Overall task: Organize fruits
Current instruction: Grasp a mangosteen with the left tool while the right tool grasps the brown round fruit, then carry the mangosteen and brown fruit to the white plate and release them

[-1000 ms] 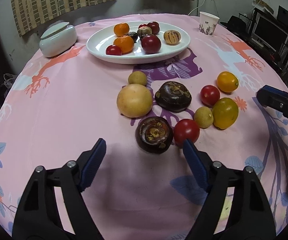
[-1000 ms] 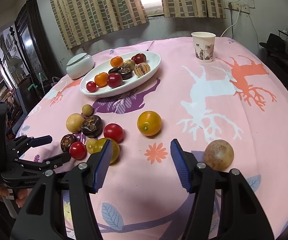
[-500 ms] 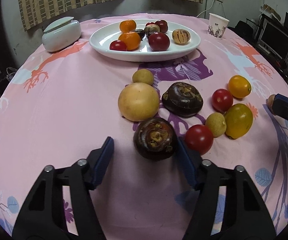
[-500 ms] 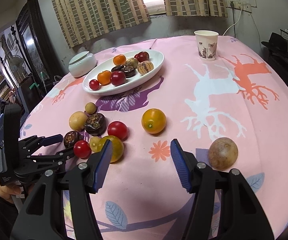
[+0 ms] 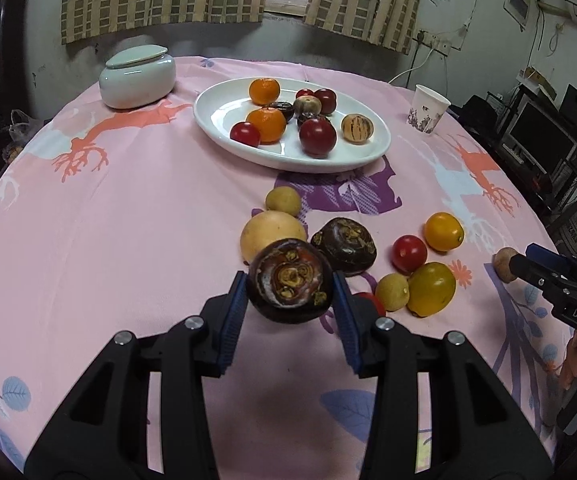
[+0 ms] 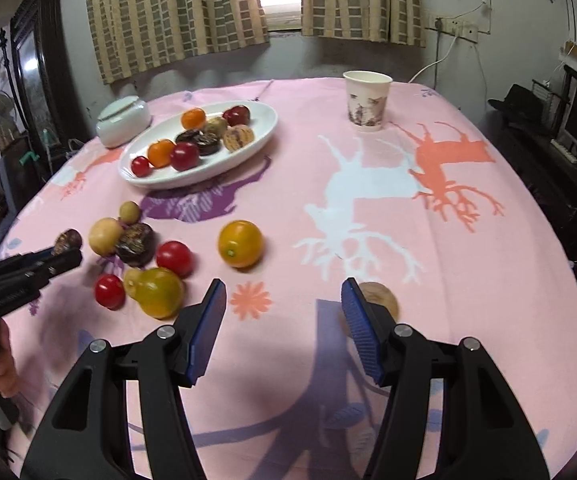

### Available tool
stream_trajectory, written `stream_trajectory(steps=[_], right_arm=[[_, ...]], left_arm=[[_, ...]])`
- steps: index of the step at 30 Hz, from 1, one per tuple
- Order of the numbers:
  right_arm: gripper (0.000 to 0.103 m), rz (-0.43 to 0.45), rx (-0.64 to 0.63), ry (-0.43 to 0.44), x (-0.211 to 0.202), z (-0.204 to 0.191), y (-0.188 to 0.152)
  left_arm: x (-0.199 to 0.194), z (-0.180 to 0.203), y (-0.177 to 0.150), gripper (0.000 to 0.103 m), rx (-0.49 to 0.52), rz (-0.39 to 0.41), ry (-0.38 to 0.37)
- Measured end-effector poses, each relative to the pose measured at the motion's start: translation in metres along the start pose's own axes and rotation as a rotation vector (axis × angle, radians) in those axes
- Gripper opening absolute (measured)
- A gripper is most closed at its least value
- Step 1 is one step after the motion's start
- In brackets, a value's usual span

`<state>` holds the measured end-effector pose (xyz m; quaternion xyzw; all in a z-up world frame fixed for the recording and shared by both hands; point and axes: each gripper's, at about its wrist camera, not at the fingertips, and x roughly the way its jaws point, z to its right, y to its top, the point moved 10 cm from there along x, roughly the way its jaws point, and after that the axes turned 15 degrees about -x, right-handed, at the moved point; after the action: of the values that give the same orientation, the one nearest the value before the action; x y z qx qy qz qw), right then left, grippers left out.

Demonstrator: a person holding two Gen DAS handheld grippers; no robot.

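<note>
**A:** Left wrist view is showing the big change: a second ago the left gripper was sitting wide open short of the dark mangosteen, half a second ago its blue pads were just closing in on either side, and now it's clamping the fruit between them and carrying it clear of the pink tablecloth. The camera's also tilting up, so more of the curtains are showing.

**B:** And the other one?

**A:** The right gripper is staying open like before, jaws well apart with nothing between them, hovering over the cloth. A brownish round fruit is peeking out just behind its right pad, where earlier it sat off to the side.

**B:** What's on the plate?

**A:** The white oval plate is holding two oranges, a small red tomato, a couple of dark red plums, a striped tan fruit, a brownish one and some dark fruit in the middle. The paper cup is standing upright; can't tell if anything's in it. The lidded ceramic jar is staying shut.

**B:** Textures?

**A:** The gripped mangosteen is looking dull and rough with a crusty tan rosette facing the camera. A second mangosteen is lying on the cloth touching a smooth pale yellow round fruit. Glossy red and yellow tomatoes are clustering nearby.
</note>
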<state>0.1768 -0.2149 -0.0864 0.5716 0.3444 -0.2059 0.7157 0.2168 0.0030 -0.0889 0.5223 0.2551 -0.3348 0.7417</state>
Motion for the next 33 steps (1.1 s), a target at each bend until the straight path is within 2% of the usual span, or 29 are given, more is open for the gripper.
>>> stream_trajectory(steps=[6,12,14,17,26,27,28,31,33], right_arm=[[0.060,-0.087,0.015,-0.039,0.008,0.016,-0.028],[0.060,-0.146,0.020,-0.102,0.029,0.024,-0.043],[0.060,-0.134,0.027,-0.100,0.034,0.024,-0.042],[0.060,-0.116,0.013,-0.147,0.038,0.026,-0.036],[0.060,-0.114,-0.020,-0.199,0.045,0.030,-0.023],[0.052,-0.110,-0.019,-0.208,0.043,0.031,-0.022],[0.039,-0.101,-0.018,-0.210,0.042,0.031,-0.021],[0.039,-0.083,0.018,-0.133,0.040,0.024,-0.020],[0.039,-0.076,0.030,-0.120,0.037,0.022,-0.020]], left_arm=[[-0.003,0.003,-0.002,0.043,-0.004,-0.011,-0.025],[0.000,0.001,-0.004,0.043,-0.015,-0.029,-0.030],[0.001,0.001,-0.005,0.043,-0.015,-0.035,-0.032],[0.004,0.002,-0.007,0.043,-0.020,-0.053,-0.039],[0.009,0.000,-0.011,0.043,-0.014,-0.068,-0.021],[0.009,0.000,-0.011,0.043,-0.013,-0.069,-0.019],[0.010,0.000,-0.012,0.043,-0.012,-0.070,-0.019],[0.007,0.000,-0.010,0.043,-0.012,-0.060,-0.020],[0.005,0.000,-0.009,0.043,-0.014,-0.053,-0.023]])
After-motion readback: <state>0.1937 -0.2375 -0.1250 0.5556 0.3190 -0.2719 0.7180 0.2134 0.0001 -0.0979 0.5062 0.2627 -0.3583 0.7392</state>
